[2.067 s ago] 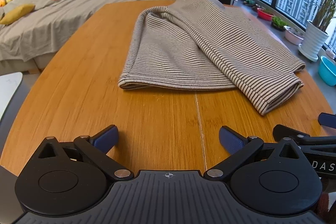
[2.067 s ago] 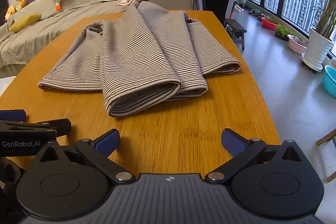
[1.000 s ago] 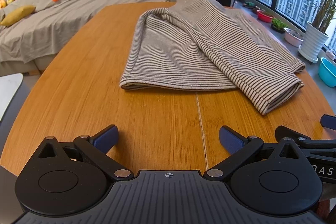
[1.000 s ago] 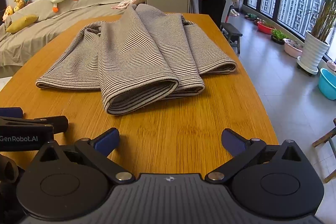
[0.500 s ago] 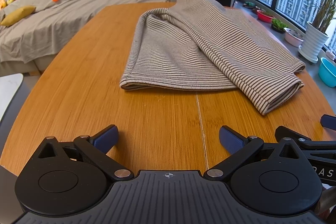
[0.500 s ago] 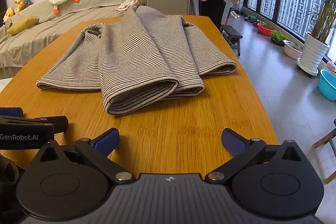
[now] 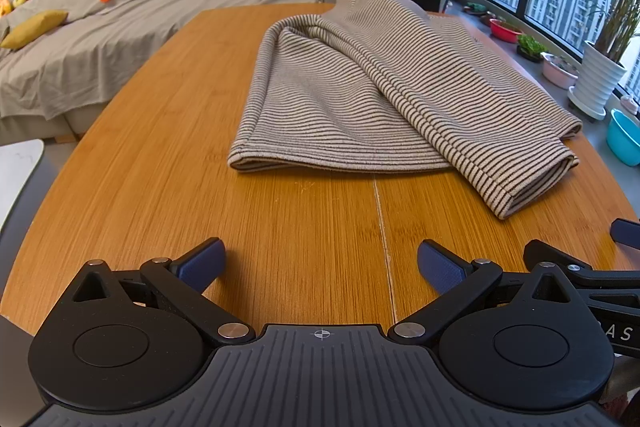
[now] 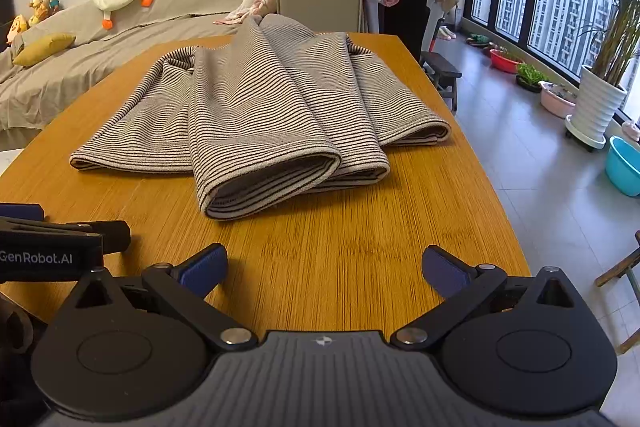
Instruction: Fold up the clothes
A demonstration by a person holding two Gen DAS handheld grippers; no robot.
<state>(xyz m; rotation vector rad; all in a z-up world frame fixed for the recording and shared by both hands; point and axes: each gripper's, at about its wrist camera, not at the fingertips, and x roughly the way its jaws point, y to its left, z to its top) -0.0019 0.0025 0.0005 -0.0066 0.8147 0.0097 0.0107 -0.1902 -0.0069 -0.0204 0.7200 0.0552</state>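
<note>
A: Hovering over the near tabletop, the left hand-held gripper has its jaws spread wide and holds nothing.

B: The right hand-held gripper is the same, released and empty. Ahead of both, apart from the fingers, the striped garment lies partly folded on the wood.

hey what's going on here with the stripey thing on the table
A person holds two grippers over a wooden table, folding clothes. The striped garment lies partly folded, its sides turned in over the middle. The left gripper and right gripper are both open and empty, short of the cloth's near edge.
</note>
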